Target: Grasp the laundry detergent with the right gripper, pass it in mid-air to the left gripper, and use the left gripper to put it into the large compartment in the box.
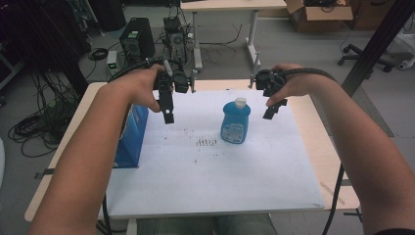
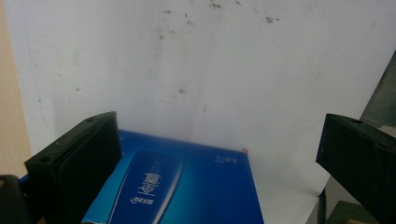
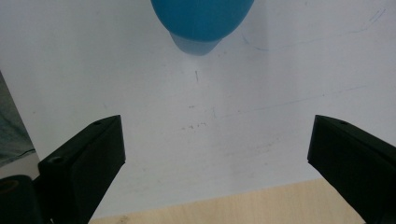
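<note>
A blue bottle (image 1: 235,122) with a white cap stands upright near the middle of the white board (image 1: 210,181); its rounded blue body (image 3: 201,16) sits at the top of the right gripper view. A blue box (image 1: 131,138) stands at the board's left edge, and its printed top (image 2: 187,186) lies below the left gripper's jaws. My left gripper (image 1: 168,112) hangs above the board, right of the box and left of the bottle, jaws wide open and empty (image 2: 219,158). To the bottle's right my right gripper (image 1: 272,110) hovers open, nothing between its jaws (image 3: 215,154).
The white board lies on a light wooden table (image 1: 328,147). Behind the table are a computer tower (image 1: 137,39), tangled cables (image 1: 34,127), another desk's legs (image 1: 253,39) and a cardboard box (image 1: 318,14). An office chair base (image 1: 364,56) stands at the far right.
</note>
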The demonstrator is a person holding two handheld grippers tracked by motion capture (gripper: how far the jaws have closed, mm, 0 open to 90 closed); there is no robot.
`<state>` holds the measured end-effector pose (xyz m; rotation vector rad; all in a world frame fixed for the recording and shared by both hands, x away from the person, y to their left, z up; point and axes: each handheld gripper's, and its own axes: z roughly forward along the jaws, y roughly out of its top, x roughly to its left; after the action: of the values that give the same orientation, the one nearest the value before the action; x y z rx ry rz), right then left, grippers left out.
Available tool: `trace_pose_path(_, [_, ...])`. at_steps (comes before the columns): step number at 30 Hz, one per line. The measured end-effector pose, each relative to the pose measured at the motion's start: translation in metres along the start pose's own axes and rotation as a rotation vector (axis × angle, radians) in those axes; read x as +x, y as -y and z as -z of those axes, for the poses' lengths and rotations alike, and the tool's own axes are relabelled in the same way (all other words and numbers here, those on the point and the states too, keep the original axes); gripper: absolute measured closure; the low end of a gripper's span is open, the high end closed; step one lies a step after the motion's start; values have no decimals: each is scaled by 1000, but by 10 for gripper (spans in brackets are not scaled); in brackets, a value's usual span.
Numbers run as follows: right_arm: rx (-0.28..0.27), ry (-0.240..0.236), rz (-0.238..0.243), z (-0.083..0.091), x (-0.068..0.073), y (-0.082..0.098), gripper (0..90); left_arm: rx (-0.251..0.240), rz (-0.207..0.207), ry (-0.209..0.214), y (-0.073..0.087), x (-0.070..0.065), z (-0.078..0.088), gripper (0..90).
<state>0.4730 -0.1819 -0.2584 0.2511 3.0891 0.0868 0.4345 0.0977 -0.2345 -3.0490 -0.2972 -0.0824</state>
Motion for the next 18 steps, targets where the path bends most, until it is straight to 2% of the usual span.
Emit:
trace_pose_path(10, [-4,-1,3,0,0,-1,47,-11,-2,-4,1,-5,1,4])
trace_pose_path(18, [-29,8,-9,3,1,5,42,4,-4,2,2,-12,2,4])
